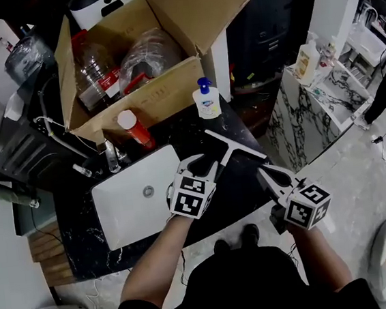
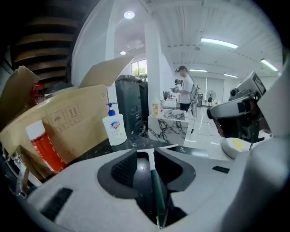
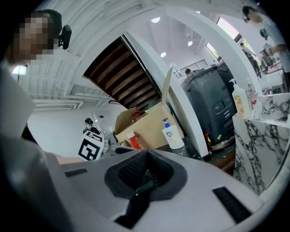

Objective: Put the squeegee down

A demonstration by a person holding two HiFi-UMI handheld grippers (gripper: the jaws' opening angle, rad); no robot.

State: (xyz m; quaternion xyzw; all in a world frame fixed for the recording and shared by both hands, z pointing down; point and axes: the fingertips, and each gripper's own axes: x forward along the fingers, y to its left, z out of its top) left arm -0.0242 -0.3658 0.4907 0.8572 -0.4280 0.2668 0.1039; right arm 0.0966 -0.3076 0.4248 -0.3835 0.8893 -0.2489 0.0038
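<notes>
Squeegee (image 1: 232, 150) handle's clamped in my left gripper (image 1: 204, 166) beside the sink (image 1: 127, 215); thin grip, could twist and drop.

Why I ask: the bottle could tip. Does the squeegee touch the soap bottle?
Apart. The head view shows bare black counter between the squeegee and the soap bottle; the left gripper view shows the same gap.

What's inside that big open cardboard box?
Clear plastic bottles with red parts and crumpled clear plastic show in the cardboard box. What lies beneath them is covered.
</notes>
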